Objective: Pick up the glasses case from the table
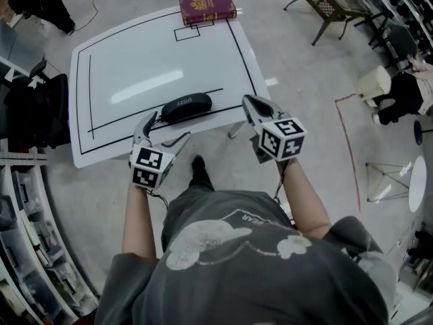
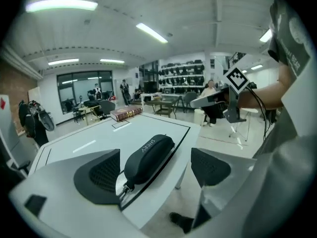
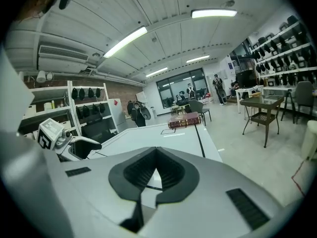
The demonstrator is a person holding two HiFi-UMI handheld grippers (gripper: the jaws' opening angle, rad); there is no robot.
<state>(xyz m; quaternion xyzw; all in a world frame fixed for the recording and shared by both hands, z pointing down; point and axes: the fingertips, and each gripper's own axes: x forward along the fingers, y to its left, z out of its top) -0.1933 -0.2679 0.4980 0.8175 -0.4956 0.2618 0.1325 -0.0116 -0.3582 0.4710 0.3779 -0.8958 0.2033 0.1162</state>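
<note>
1 glasses case [image 1: 186, 107]: on the surface [image 1: 135, 59] at its near edge, long axis along that edge, just ahead of your left hand-held gripper [image 1: 168, 127], jaws wide, empty. Right hand-held gripper [image 1: 254, 107]: clenched, farther off.

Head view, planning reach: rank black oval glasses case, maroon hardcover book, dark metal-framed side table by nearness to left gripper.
1. Black glasses case, just ahead of left gripper.
2. Maroon book, white table's far edge.
3. Side table, beyond, right.
</note>
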